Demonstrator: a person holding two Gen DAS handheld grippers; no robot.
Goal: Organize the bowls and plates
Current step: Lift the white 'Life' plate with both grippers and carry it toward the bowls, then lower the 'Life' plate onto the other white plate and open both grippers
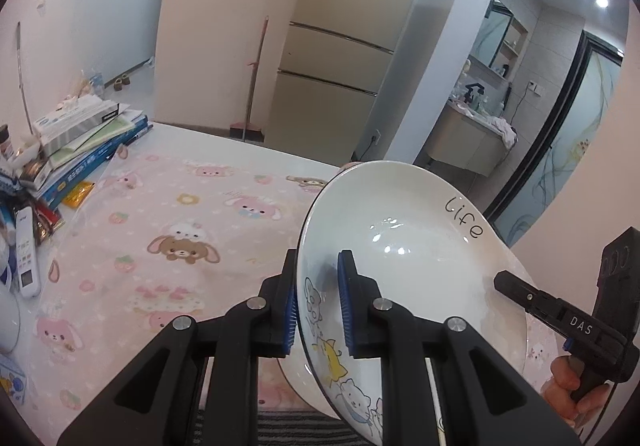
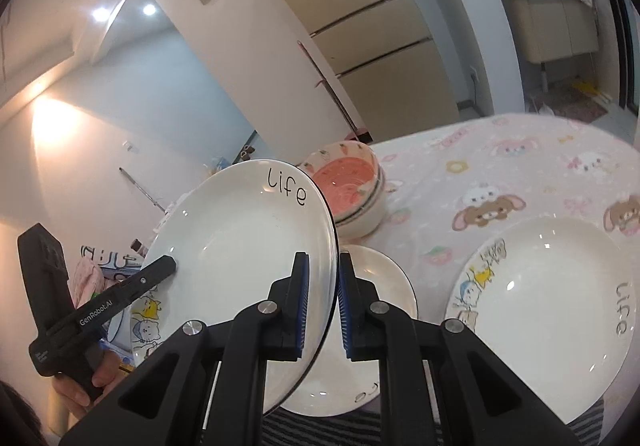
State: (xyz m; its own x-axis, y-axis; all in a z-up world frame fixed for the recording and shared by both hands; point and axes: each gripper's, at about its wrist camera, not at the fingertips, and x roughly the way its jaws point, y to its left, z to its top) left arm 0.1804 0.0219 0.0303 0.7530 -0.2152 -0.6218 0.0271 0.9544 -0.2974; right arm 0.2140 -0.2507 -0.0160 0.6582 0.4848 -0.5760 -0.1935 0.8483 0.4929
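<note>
Both grippers hold one white plate (image 2: 240, 246) tilted on edge above the table (image 2: 500, 166). The left gripper (image 1: 316, 302) is clamped on its rim; the right gripper (image 2: 320, 310) straddles the opposite rim, though whether its right pad touches is hard to tell. Below the held plate lies a second plate (image 2: 360, 366); to its right a third (image 2: 552, 310); behind it, stacked pink bowls (image 2: 352, 186).

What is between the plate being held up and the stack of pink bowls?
Nothing: in the right wrist view, the lifted plate rim overlaps the stacked bowls behind it, with no object between.
</note>
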